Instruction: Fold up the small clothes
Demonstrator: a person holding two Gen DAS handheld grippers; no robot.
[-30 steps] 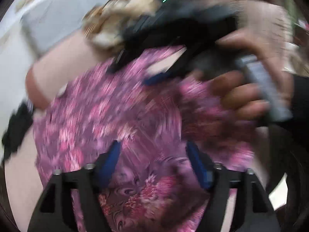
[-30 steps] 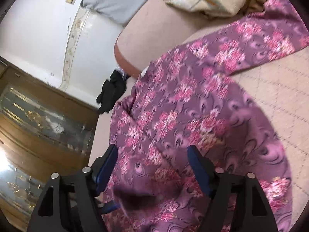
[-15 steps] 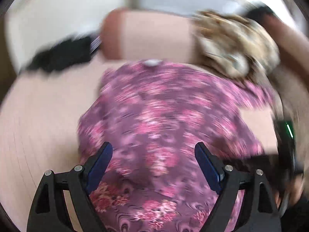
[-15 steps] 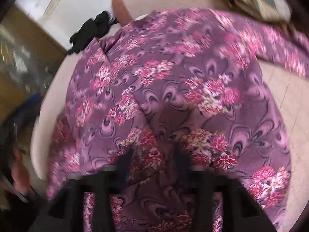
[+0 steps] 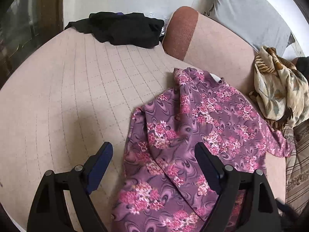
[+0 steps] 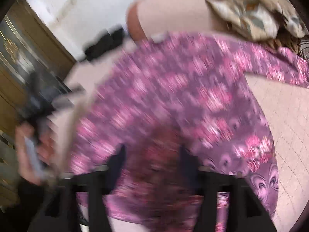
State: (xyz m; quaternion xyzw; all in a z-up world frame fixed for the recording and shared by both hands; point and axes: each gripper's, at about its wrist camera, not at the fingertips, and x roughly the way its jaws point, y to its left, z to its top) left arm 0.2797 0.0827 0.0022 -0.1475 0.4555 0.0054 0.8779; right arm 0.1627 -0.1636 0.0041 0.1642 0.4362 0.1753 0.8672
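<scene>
A purple top with pink flowers lies partly folded on the pink quilted bed, its left side turned over the middle. My left gripper is open and empty, hovering over the top's left edge. In the blurred right wrist view, my right gripper has its jaws closed in on a bunched fold of the same top and lifts it. The person's other hand with the left gripper shows at that view's left.
A black garment lies at the bed's far edge. A pink bolster and a grey pillow lie behind the top. A beige patterned cloth is heaped at the right. A wooden cabinet stands past the bed.
My right gripper has shut on the top's fabric and is pulling it. My left gripper has swung left and back, off the top's middle to its left edge, staying open.
</scene>
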